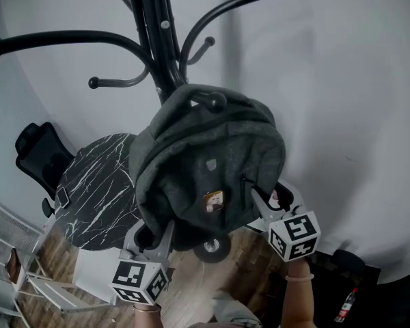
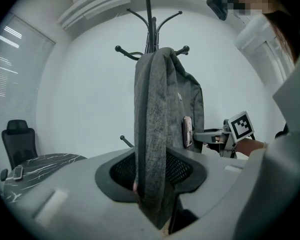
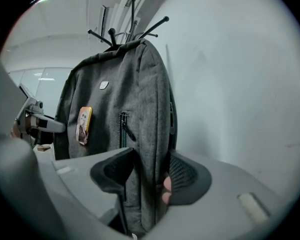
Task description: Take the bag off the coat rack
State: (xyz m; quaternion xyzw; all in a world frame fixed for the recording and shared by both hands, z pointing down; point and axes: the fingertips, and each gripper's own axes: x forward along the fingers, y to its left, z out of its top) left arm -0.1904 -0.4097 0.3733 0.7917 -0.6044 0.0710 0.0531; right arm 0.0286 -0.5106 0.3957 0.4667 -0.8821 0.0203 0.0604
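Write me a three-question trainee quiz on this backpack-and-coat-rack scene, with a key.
1. True or false: the backpack hangs from a hook of the coat rack.
2. The round table beside the rack has a top that is: A) black with white veins B) plain wood C) clear glass
3. Which has the backpack between its jaws: the left gripper, the right gripper, or both?

Key: 1 true. 2 A. 3 both, each closed on one lower side of the backpack.
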